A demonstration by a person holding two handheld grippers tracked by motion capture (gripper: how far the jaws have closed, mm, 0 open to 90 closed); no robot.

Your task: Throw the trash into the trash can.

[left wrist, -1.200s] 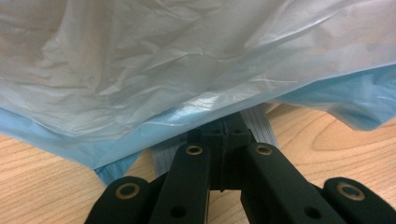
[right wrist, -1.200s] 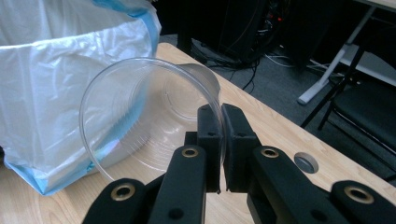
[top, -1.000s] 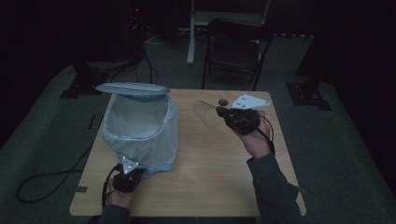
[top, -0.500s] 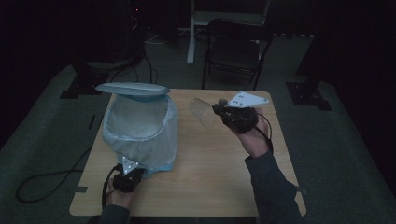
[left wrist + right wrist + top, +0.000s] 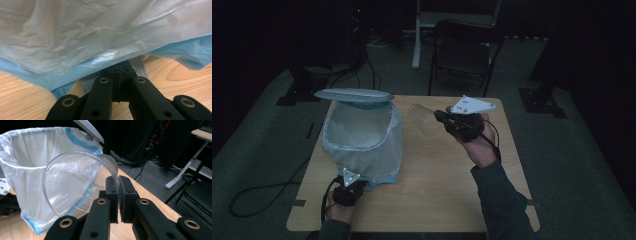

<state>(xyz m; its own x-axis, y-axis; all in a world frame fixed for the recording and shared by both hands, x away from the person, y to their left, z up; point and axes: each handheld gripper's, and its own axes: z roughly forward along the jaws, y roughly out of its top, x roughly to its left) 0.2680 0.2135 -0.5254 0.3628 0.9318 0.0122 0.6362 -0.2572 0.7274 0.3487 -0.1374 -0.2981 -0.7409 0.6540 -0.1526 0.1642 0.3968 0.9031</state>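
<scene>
Dim high view, brighter sharp close-ups

No text, label, brand, number or sign can be read anywhere here: not on the clear plastic cup (image 5: pixel 80 185), the white-lined blue bin (image 5: pixel 362 145), or the pale wooden bench (image 5: pixel 437 195).

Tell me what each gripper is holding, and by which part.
The right gripper pinches the clear plastic cup by its rim. The left gripper is shut on the bin's pedal, under the bin liner's hem.
</scene>
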